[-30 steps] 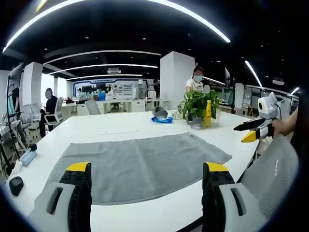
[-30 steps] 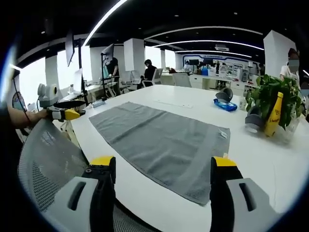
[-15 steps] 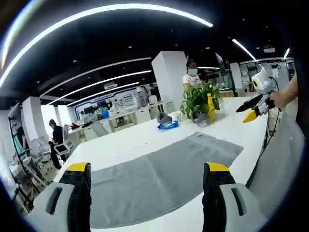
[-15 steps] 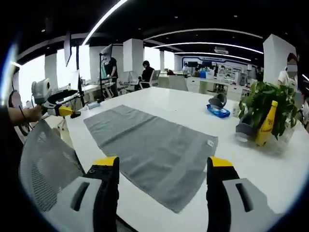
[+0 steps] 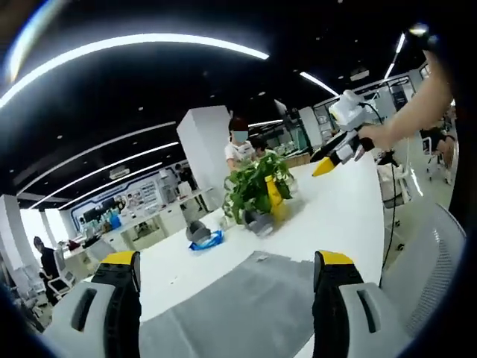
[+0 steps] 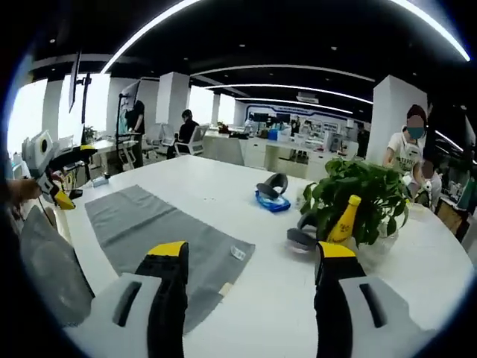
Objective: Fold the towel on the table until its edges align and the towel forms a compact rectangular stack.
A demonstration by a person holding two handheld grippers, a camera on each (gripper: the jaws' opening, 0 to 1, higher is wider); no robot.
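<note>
Lying flat and unfolded on the white table (image 6: 223,179), the towel (image 6: 141,227) sits near both grippers – left gripper (image 5: 227,313) and right gripper (image 6: 250,298) wide open, empty; uneven corner grabs could skew the fold, or snag the plant (image 6: 361,198) far right

One towel (image 6: 153,231), one plant (image 6: 363,198), one bottle (image 6: 343,220).

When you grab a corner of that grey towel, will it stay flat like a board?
Probably not. The grey towel lies limp and flat on the white table, so it would likely droop. It looks thin, so probably light, and its soft weave should grip rather than slip.
</note>
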